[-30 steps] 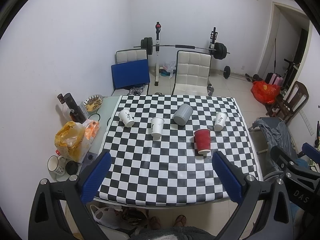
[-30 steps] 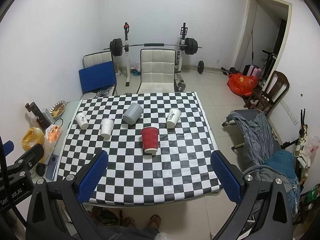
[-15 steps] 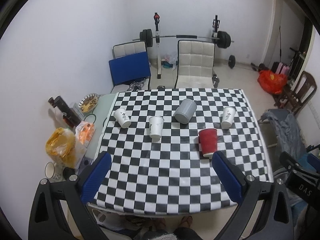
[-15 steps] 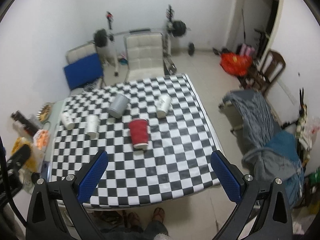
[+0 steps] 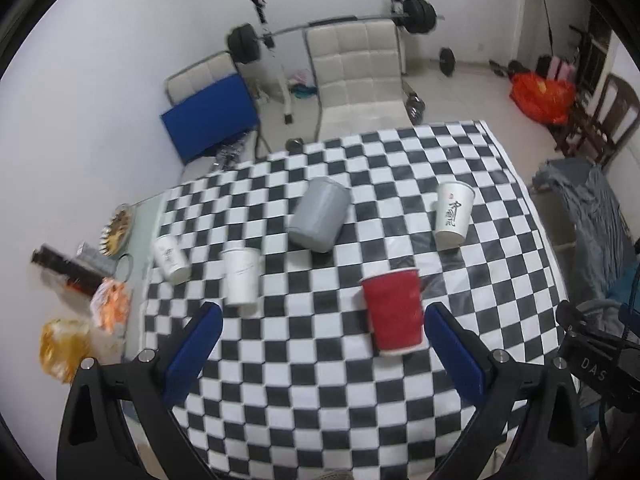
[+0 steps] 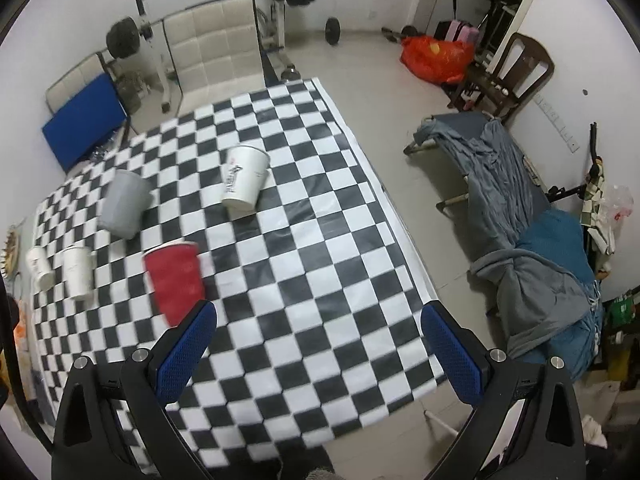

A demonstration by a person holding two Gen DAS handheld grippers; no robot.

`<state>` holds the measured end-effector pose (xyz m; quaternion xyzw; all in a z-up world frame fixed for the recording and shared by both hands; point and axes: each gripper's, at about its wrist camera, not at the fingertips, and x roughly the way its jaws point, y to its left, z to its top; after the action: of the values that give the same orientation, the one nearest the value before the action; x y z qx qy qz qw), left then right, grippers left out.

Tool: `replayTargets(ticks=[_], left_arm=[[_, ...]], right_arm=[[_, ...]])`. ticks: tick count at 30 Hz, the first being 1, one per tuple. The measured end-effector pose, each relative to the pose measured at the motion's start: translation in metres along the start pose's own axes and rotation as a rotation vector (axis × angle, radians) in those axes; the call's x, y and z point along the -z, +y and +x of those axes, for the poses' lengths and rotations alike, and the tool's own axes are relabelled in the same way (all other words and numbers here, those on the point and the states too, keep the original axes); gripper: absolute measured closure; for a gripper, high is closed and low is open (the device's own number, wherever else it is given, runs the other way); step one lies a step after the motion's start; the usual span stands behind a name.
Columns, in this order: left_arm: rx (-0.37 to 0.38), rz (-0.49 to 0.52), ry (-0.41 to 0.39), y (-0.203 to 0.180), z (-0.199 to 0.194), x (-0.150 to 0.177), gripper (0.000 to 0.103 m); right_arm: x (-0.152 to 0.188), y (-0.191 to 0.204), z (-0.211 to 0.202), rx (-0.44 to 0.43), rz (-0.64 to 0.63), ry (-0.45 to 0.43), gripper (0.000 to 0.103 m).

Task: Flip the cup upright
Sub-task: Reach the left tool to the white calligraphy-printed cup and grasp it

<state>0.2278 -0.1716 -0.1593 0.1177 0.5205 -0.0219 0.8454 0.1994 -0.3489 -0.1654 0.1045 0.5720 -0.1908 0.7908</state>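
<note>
A checkered table (image 5: 320, 380) carries a red cup (image 5: 394, 312), grey cup (image 5: 320, 214) and seemingly three white cups (image 5: 453, 214).

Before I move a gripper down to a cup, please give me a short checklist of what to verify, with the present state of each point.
1. Left gripper jaws wide open and holding nothing: ok.
2. Right gripper jaws wide open and holding nothing: ok.
3. Red cup in view and apart from the other cups: ok.
4. Which way the cups stand: the red cup, the grey cup and the three white cups seem to rest on their narrow ends with the wide ends up; whether any wide end is open: cannot tell.
5. A gripper near a cup: not ok, both are high above the table.
6. Sharp picture: not ok, both views are blurred.
</note>
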Motion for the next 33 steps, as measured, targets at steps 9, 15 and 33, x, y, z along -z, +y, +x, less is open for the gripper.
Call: replayTargets(ticks=[9,15,33], left_arm=[[-0.055,0.094,0.087,-0.055,0.107,-0.041,0.0],[-0.056,0.144,0.134,-0.079,0.157,-0.062,0.0],[0.209,0.198,0.305,-0.148,0.235,-0.11,0.002]], right_arm=[[-0.063,-0.004,0.126,-0.103,-0.041,0.102,0.0],[-0.102,0.005,0.204,-0.118,-0.153,0.182,0.0],[-0.149,-0.02,0.291,-0.027,-0.19,0.319,0.001]])
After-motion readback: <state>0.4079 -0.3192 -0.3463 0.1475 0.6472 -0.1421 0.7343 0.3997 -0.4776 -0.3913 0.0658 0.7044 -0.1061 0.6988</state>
